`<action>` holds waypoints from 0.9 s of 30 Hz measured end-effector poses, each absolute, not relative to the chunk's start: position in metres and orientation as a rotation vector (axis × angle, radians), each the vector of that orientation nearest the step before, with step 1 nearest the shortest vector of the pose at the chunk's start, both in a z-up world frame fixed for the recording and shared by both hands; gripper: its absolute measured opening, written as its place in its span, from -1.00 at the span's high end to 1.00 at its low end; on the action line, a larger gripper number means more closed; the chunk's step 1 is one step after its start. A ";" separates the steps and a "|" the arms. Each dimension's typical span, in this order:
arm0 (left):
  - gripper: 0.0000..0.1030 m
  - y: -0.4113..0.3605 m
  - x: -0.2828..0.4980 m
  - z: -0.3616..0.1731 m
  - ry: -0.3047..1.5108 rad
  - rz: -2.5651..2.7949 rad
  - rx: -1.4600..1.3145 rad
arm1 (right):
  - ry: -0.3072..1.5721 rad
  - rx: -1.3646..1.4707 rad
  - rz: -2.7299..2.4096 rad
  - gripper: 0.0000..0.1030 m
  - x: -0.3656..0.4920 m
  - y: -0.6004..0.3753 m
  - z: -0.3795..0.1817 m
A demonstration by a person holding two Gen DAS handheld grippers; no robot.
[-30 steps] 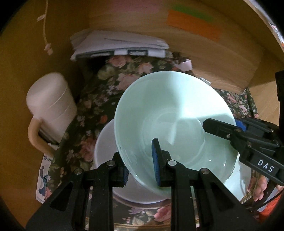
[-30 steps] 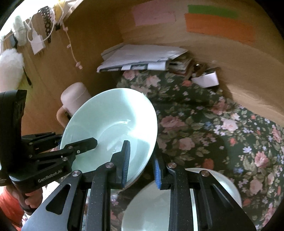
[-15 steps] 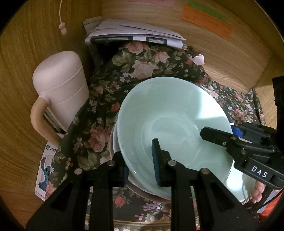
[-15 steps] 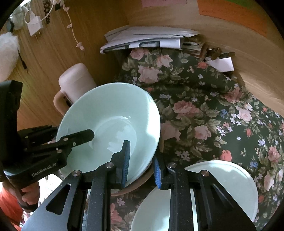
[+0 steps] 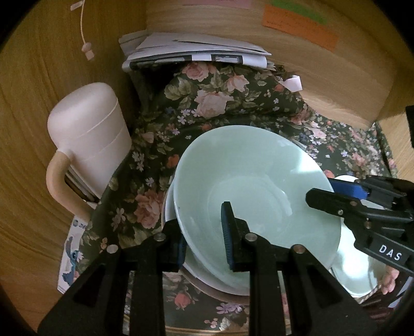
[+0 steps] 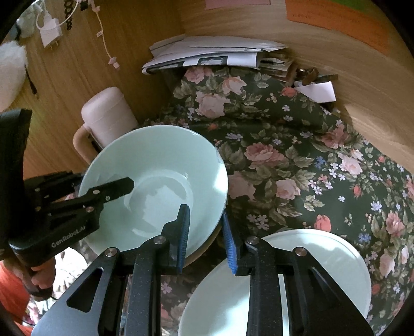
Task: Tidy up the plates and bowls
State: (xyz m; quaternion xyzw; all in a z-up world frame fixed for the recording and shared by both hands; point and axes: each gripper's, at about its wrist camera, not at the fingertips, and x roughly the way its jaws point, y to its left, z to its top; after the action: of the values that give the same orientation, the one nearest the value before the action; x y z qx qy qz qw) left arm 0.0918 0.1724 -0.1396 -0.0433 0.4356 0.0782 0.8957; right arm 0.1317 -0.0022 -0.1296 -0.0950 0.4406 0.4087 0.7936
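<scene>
Black left gripper (image 5: pixel 204 235), blue-padded jaws, silver screws, right gripper (image 6: pixel 205 234) alike

The pale green bowl (image 5: pixel 253 191) hides most of the white dish (image 5: pixel 169 206) under it; only a sliver of rim shows. The left gripper (image 5: pixel 204 239) covers the bowl's near rim, so its outer pad is unseen. The second pale plate (image 6: pixel 305 261) is cut off by the lower edge of the right wrist view. Writing on the orange note (image 6: pixel 336 20) is too blurred to read. The floral cloth (image 6: pixel 284 160) hides the table beneath.
</scene>
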 end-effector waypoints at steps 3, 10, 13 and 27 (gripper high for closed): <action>0.56 0.170 0.093 -0.140 0.897 0.180 -0.059 | 0.959 -0.187 0.888 0.52 0.133 -0.004 -0.131; 0.49 0.174 0.094 -0.136 0.917 0.156 -0.097 | 0.951 -0.169 0.898 0.51 0.134 -0.006 -0.128; 0.45 0.177 0.094 -0.134 0.923 0.153 -0.130 | 0.936 -0.172 0.902 0.45 0.133 -0.007 -0.123; 0.45 0.187 0.089 -0.124 0.940 0.138 -0.187 | 0.935 -0.165 0.899 0.26 0.137 -0.011 -0.122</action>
State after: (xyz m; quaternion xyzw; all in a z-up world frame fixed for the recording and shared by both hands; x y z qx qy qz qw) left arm 0.0887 0.1875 -0.1238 -0.0899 0.4517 0.0661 0.8851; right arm 0.1370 -0.0112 -0.1218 -0.0769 0.4349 0.4182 0.7938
